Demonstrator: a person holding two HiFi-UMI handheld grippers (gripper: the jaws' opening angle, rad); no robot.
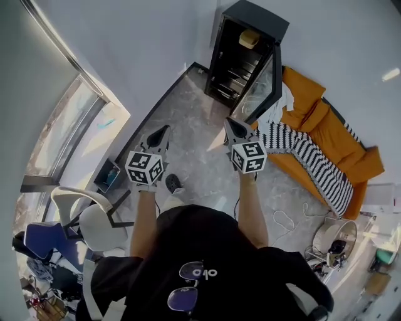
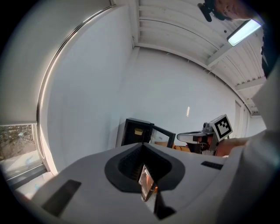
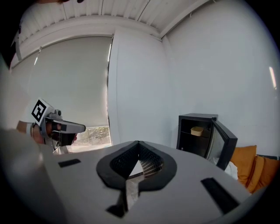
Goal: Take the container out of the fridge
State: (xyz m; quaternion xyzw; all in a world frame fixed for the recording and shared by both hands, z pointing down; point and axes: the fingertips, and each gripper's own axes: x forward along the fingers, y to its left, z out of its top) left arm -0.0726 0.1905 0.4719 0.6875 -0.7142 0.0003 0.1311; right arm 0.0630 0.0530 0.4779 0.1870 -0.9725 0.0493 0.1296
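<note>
Fingers (image 2: pixel 87 175) of the left gripper (image 1: pixel 164 130) and right gripper (image 1: pixel 230 123) are shut and empty; the person (image 1: pixel 207 251) should walk to the open fridge (image 1: pixel 254 15), then open them wide for the yellow container (image 1: pixel 249 39).

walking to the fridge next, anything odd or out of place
The fridge door stands open. A striped blanket slumps across the orange sofa, and a white cable lies looped on the floor nearby.

The room holds one fridge (image 1: pixel 255 20), one container (image 1: pixel 249 39), one sofa (image 1: pixel 341 144), one striped blanket (image 1: pixel 308 158) and two grippers: left gripper (image 1: pixel 164 130), right gripper (image 1: pixel 230 123).
</note>
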